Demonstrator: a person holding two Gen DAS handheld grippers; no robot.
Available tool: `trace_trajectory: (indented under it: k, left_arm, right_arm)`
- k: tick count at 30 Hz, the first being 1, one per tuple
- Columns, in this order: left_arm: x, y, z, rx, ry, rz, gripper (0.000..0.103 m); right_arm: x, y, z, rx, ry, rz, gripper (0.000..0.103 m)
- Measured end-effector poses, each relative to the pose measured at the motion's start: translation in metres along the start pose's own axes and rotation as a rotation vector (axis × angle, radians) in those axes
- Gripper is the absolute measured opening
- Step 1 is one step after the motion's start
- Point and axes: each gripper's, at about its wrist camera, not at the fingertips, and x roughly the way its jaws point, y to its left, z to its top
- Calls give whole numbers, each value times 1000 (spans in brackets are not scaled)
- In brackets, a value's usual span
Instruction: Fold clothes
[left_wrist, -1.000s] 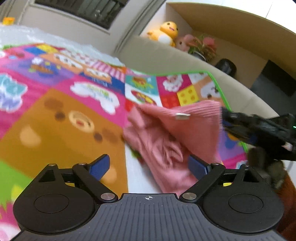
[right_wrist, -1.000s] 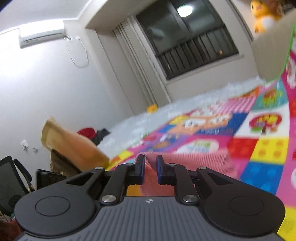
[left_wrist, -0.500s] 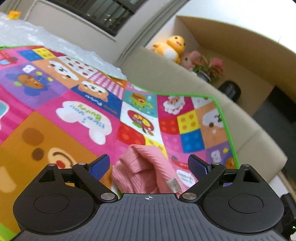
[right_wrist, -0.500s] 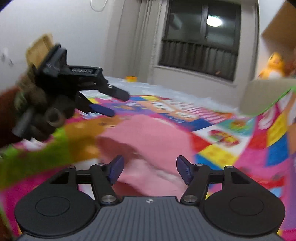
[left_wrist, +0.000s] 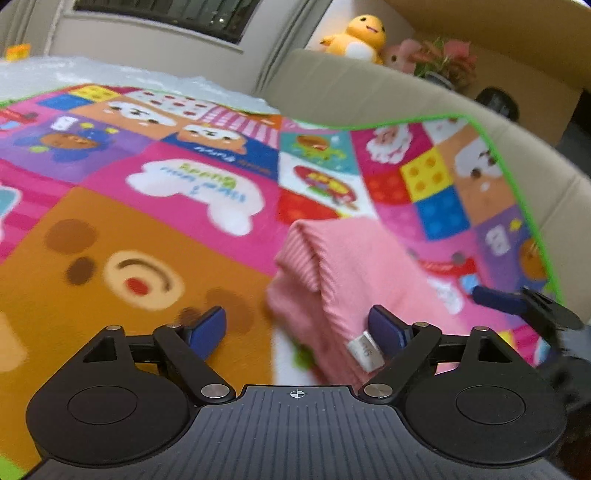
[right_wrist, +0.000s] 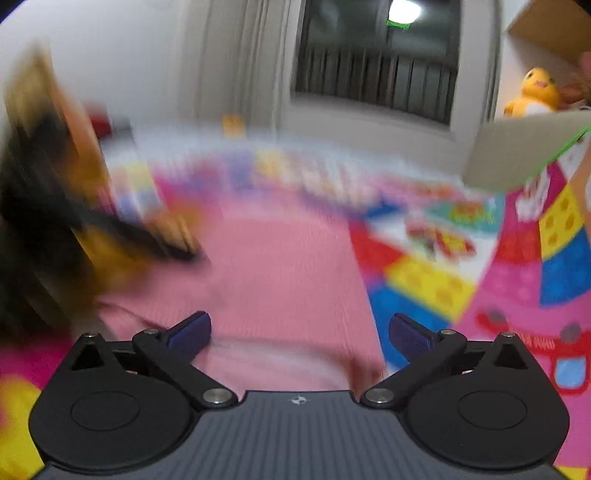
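Pink ribbed garment (left_wrist: 354, 273) folded in a loose heap, white tag showing, near mat's (left_wrist: 155, 229) green-edged corner.

Black left gripper (left_wrist: 295, 328); blue pads; silver screws

Both wrist views look low and close across the mat (left_wrist: 147, 229), sharing the pink garment (left_wrist: 354, 266).

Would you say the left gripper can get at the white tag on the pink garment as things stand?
Probably yes: the left gripper is open, the white tag lies exposed beside its right finger, and nothing covers it on the pink garment.
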Motion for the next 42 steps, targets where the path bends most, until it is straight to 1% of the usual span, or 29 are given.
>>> trace_trajectory:
  k: [1,2,4,7,9,10,12,13,14,15,17,18,19,21,23,24,26,27,28,30,31,33,34,35,36,38,40,41,42]
  left_arm:
    - [-2,2,-3,15,5,12,91]
    - [-4,4,-5,29,11,25,91]
    - [-12,5,-6,34,6,14,91]
    - [-22,5,1,-18,-19,-57,91]
    - [-28,3,6,-69,-38,-114,93]
    - [-31,2,9,-94,-48,-142,93]
    - [-35,-8,18,-90,-87,-183,92]
    - [-36,-15,24,-75,-114,-211,91]
    - [-38,-22,30,-61,-141,-239,91]
    - [-40,-29,36,-47,-168,-267,90]
    - [-32,-37,48,-44,-178,-351,90]
    - [-24,-39,52,-49,-170,-378,91]
    - [-11,-36,54,-65,-144,-372,91]
    - [17,-26,54,-107,-77,-334,87]
    - [47,-9,46,-182,7,-300,84]
    - [57,-2,40,-202,26,-288,83]
    - [68,6,31,-208,24,-273,82]
    - [70,8,31,-211,23,-270,81]
    - [71,9,31,-215,25,-268,81]
    - [73,11,33,-223,27,-263,81]
    - [70,11,35,-216,26,-249,80]
    - [51,5,36,-200,3,-214,81]
    - [41,2,37,-192,-10,-197,83]
    - [30,-3,36,-180,-26,-183,90]
    - [18,-7,34,-165,-44,-170,95]
    - [-4,-16,23,-143,-61,-157,95]
    - [-15,-20,7,-135,-46,-150,92]
    - [-16,-22,-2,-133,-29,-143,86]
    - [-17,-23,-10,-131,-13,-136,74]
  right_arm:
    - [5,-4,-6,31,14,20,103]
    - [5,-11,-8,93,18,48,103]
    - [3,-21,-8,172,39,80,103]
    - [-11,-23,-5,148,14,81,103]
    - [-19,-30,3,149,-31,91,103]
    - [-25,-37,10,174,-65,99,103]
    - [-34,-49,24,230,-125,108,102]
    - [-35,-52,28,251,-144,110,99]
    - [-31,-50,27,240,-135,111,95]
    - [-26,-48,26,229,-125,112,89]
    - [-18,-43,24,207,-106,113,83]
    - [-14,-41,23,197,-96,114,79]
    - [-9,-38,21,186,-87,115,77]
    - [-1,-34,19,164,-68,116,77]
    - [8,-29,17,142,-49,118,77]
    - [12,-27,16,132,-39,118,77]
    - [22,-23,12,113,-18,120,77]
    - [29,-24,4,128,-2,127,79]
    - [33,-31,1,177,-2,146,83]
    - [34,-44,2,239,11,181,83]
    - [31,-45,4,230,6,179,83]
    - [21,-49,7,209,-12,172,83]
    - [13,-53,10,218,-32,169,83]
    - [5,-57,13,227,-52,165,83]
    - [-3,-62,15,239,-73,161,84]
    - [-19,-71,19,278,-116,146,84]
    - [-28,-70,19,262,-131,120,84]
    - [-28,-65,15,233,-115,94,84]
    - [-25,-61,10,205,-92,67,84]
